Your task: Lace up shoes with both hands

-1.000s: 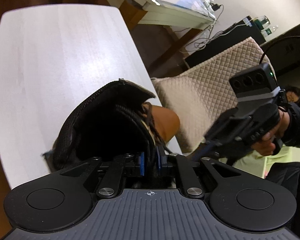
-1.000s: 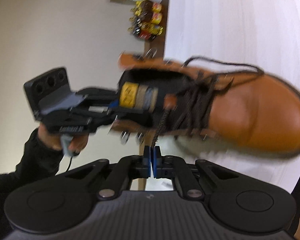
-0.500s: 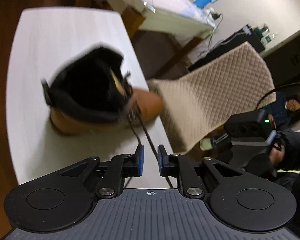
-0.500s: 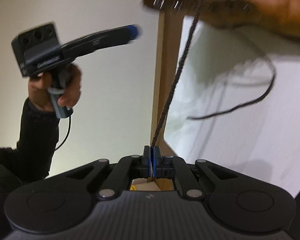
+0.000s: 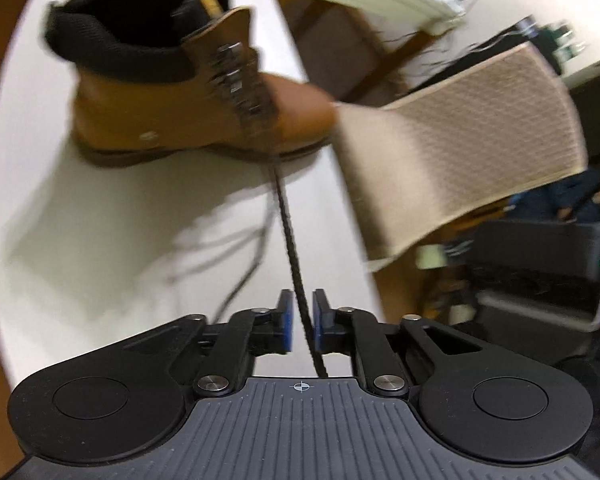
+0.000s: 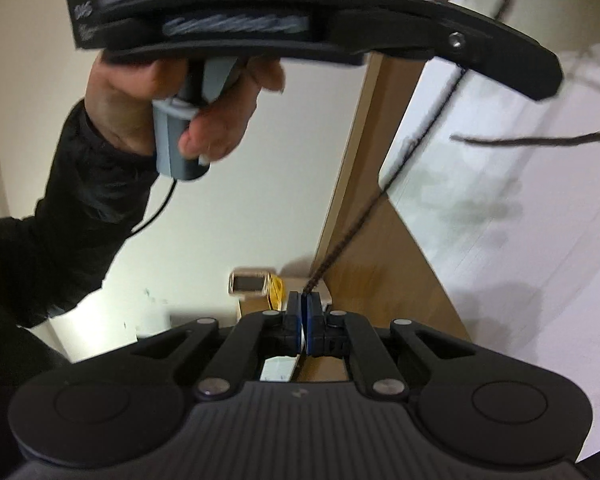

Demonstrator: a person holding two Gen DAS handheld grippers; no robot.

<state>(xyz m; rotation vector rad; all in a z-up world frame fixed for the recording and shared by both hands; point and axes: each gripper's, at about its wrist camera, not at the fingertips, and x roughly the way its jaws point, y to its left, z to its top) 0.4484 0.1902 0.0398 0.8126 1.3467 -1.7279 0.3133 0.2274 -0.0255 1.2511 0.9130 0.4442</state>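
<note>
My tan boot [image 5: 188, 92] stands upright on the white desk [image 5: 100, 240]. From its eyelets a thin, limp lace [image 5: 290, 248] runs taut between my left claw's [image 5: 299, 320] parted fingers; my right claw [image 6: 304, 322] pinches another strand. Grip near the ends.

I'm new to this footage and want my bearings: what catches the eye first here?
The tan boot standing on the white table, upper left of the left wrist view. From it a dark lace runs down between the open left gripper. In the right wrist view, the right gripper is shut on a lace.
</note>
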